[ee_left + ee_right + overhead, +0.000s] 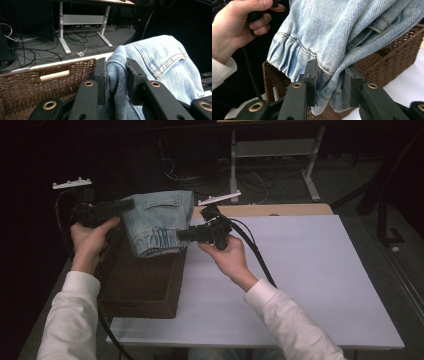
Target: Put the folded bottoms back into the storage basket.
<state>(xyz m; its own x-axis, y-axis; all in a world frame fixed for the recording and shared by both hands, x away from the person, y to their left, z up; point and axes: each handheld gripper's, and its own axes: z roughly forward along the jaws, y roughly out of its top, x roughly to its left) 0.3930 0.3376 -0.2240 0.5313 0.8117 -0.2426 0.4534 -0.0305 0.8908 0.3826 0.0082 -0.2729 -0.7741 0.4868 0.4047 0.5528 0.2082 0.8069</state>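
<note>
dark floor with loose cables and the white legs of another desk lies beyond a white table [310, 270], whose far edge shows a strip of bare wood. a brown wicker basket [142, 285] sits at the table's left side, near the front edge. above it hangs a piece of light blue denim clothing [157, 222], held up in the air between both tools, its gathered hem toward the person and a stitched pocket showing on top. the left gripper [115, 82], held in the left hand [90, 240], has its jaws clamped on a fold of the denim at the cloth's left edge, over the basket's rim. the right gripper [329, 85], held in the right hand [227, 252], has its jaws pinching the denim's hem on the opposite side, with bunched cloth squeezed between them. white sleeves [72, 320] cover both forearms, and a black cable [257, 255] trails from the right gripper across the table.
</note>
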